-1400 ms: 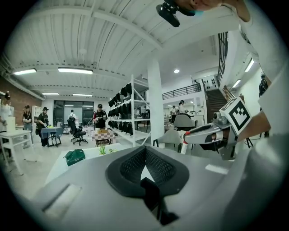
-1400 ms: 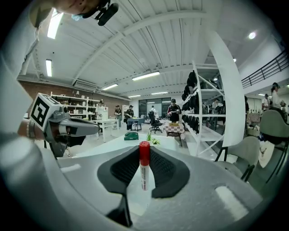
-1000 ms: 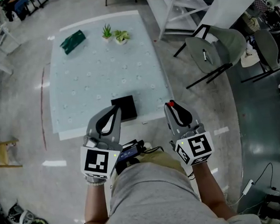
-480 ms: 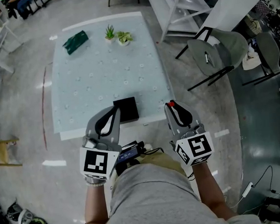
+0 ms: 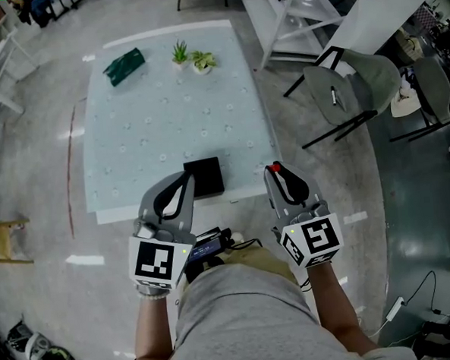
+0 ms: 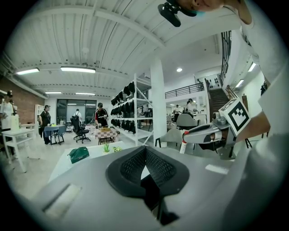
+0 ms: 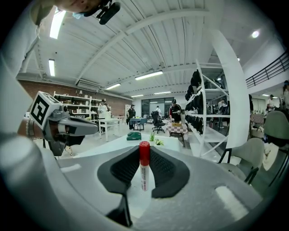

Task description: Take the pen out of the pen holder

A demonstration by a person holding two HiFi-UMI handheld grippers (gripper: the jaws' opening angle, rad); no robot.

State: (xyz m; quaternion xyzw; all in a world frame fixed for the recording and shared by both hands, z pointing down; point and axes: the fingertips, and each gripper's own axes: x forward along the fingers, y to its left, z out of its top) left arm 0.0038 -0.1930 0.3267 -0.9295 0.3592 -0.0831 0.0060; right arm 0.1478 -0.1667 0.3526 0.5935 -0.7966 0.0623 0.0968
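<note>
A white pen with a red cap (image 7: 144,173) stands upright between the pads of my right gripper (image 7: 143,155), which is shut on it. In the head view the red cap (image 5: 274,167) shows at the tip of the right gripper (image 5: 279,176), held in front of the person's body, off the table's near right corner. My left gripper (image 5: 183,179) is shut with nothing in it; its pads (image 6: 135,163) meet. It hovers just short of the black pen holder (image 5: 203,176), which sits at the near edge of the pale table (image 5: 167,110).
A dark green object (image 5: 124,67) and two small potted plants (image 5: 180,52) stand at the table's far end. A grey chair (image 5: 348,84) and white shelving (image 5: 291,11) stand to the right. People and office chairs are in the hall beyond.
</note>
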